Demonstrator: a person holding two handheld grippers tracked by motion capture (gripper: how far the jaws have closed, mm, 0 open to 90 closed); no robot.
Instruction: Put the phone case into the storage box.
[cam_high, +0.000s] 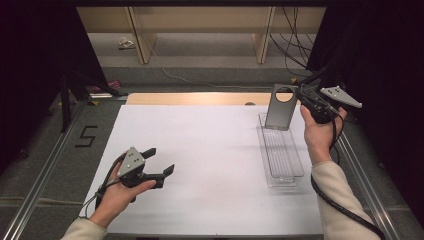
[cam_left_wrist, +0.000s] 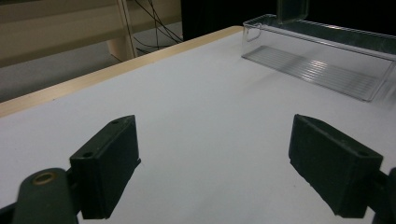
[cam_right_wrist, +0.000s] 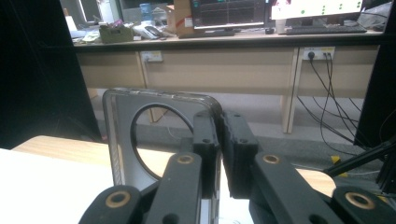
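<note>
R gripper (cam_high: 300, 98) is pinching the upright dark-grey plastic panel w/ round hole (cam_high: 281, 107) at its right edge, over far end of clear tray (cam_high: 295, 167) nr table's far-right corner; L gripper (cam_high: 159, 161), jaws spread, is idling well apart.

R tongs (cam_high: 303, 98) grip grey phone case (cam_high: 280, 107) upright over clear tray (cam_high: 283, 152); L tongs (cam_high: 160, 161) open.

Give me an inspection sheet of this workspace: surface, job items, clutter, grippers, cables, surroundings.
Surface: white table top, wooden strip along its far edge.
Job's things: clear tray at the right; grey panel with a round hole upright at its far end.
Clutter: nothing seen.
Grippers: left gripper open, nothing between its jaws; right gripper shut on the panel's edge.
Cables: black cable along the right sleeve.
Surroundings: wooden desk legs, floor wires.
</note>
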